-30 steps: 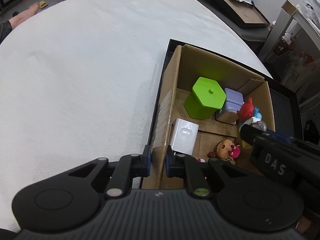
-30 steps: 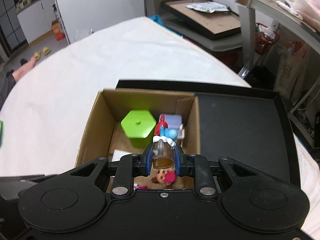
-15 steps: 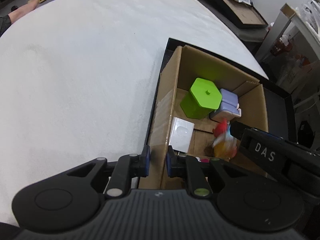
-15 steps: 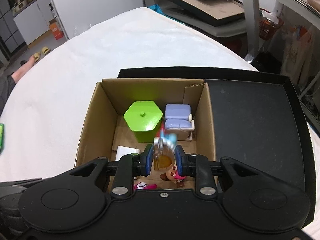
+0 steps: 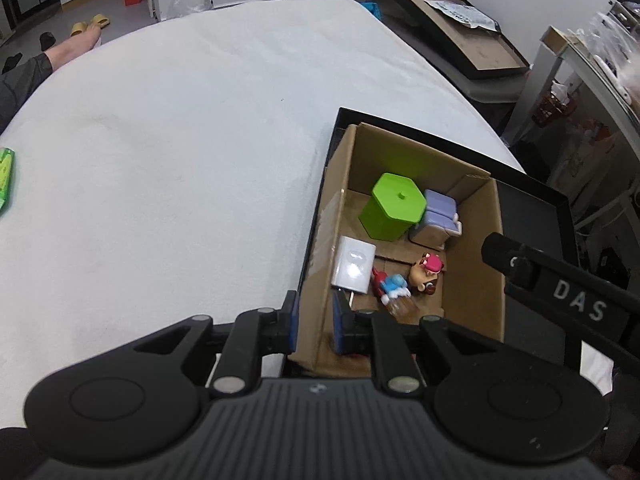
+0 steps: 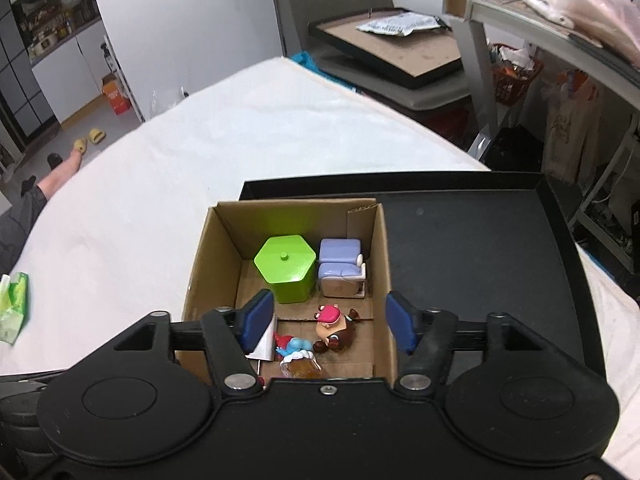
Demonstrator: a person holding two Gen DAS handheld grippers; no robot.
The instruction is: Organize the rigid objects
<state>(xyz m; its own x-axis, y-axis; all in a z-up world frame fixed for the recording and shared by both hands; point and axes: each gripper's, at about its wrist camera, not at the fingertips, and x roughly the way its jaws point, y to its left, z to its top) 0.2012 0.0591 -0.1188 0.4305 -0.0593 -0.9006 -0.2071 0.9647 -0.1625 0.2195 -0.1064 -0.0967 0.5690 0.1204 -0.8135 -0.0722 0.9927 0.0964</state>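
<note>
A cardboard box [image 6: 382, 240] [image 5: 472, 280] stands in a black tray. In it are a green hexagonal container [image 6: 286, 268] [image 5: 394, 205], a purple toy chair [image 6: 342, 266] [image 5: 438, 218], a white block [image 5: 354, 266], a brown doll with a pink hat [image 6: 334, 326] [image 5: 426, 272] and a red-and-blue figure with an amber base [image 6: 296, 354] [image 5: 390, 288], lying on the box floor. My right gripper [image 6: 327, 326] is open and empty above the box. My left gripper [image 5: 315, 322] is shut on the box's near left wall.
The black tray [image 6: 480, 240] lies on a white bed [image 5: 160, 160]. A green packet [image 6: 14, 312] [image 5: 5, 178] lies at the bed's left edge. A person's leg [image 5: 36, 70] shows at the far left. Shelves and framed boards stand behind.
My right gripper has opened and let go of the red-and-blue figure, which dropped onto the box floor. The right gripper has risen. The left gripper keeps hold of the box wall.
</note>
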